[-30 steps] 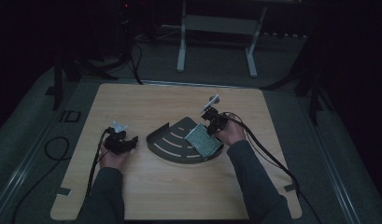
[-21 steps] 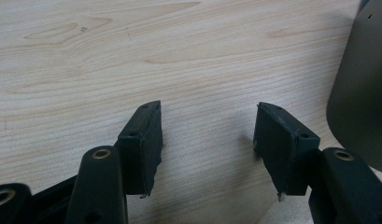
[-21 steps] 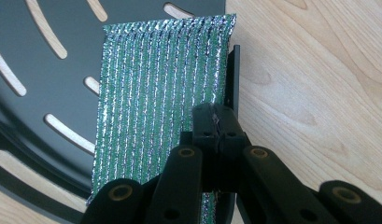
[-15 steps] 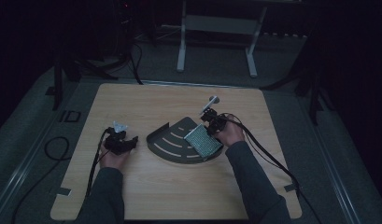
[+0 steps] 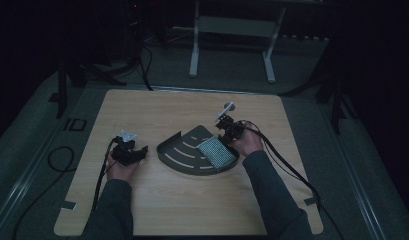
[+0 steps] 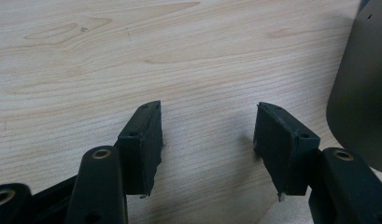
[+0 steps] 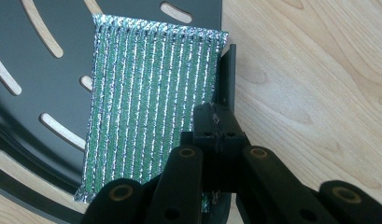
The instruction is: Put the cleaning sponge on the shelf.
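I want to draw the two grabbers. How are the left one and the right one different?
The left gripper has its jaws wide open with nothing between them; the right gripper is pinched shut on the sparkly green scouring pad. The left gripper sits over bare wooden table; the right gripper is at the dark slotted tray. Both have black jaws.

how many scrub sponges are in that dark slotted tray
1. A green, silver-striped sponge lies at the right end of the dark slotted tray, by the right gripper, whose shut jaws pinch the sponge's edge. None seems hidden.
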### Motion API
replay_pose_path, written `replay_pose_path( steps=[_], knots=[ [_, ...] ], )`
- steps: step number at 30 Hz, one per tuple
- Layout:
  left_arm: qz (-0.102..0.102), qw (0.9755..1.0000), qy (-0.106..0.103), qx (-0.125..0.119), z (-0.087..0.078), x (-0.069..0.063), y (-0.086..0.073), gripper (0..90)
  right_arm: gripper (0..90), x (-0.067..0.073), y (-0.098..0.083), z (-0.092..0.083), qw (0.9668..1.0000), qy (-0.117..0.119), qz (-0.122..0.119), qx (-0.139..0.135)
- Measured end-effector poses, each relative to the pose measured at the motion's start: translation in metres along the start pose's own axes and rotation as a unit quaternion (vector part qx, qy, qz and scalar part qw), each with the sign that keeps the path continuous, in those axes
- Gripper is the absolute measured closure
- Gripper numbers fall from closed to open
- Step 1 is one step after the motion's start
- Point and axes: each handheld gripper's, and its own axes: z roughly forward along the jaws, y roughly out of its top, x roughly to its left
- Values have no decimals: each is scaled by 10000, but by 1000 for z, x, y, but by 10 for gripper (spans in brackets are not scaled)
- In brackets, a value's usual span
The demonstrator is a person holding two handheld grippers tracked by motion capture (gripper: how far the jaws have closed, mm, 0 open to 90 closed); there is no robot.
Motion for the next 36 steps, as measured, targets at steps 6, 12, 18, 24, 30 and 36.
replay_pose_path(
  steps=[6, 12, 18, 24, 30, 36],
  knots=[
    [0, 10000, 0, 0, 0, 0, 0, 429, 821, -1, -2, -7, 9999, -11, 42, -111],
    [1, 10000, 1, 0, 0, 0, 0, 429, 766, -3, -4, -16, 9996, -54, 81, -276],
    [1, 10000, 0, -1, 0, 0, 0, 429, 730, -8, -9, -25, 9988, -77, 195, -452],
    [3, 10000, 0, 3, 0, 0, 0, 429, 692, -17, -19, -31, 9976, -104, 325, -605],
    [-1, 10000, 2, 1, 0, 0, 0, 429, 673, -24, -32, -35, 9962, -68, 455, -741],
    [3, 10000, 5, 2, 0, 0, 0, 428, 631, -30, -50, -34, 9949, -7, 612, -807]
  ],
)
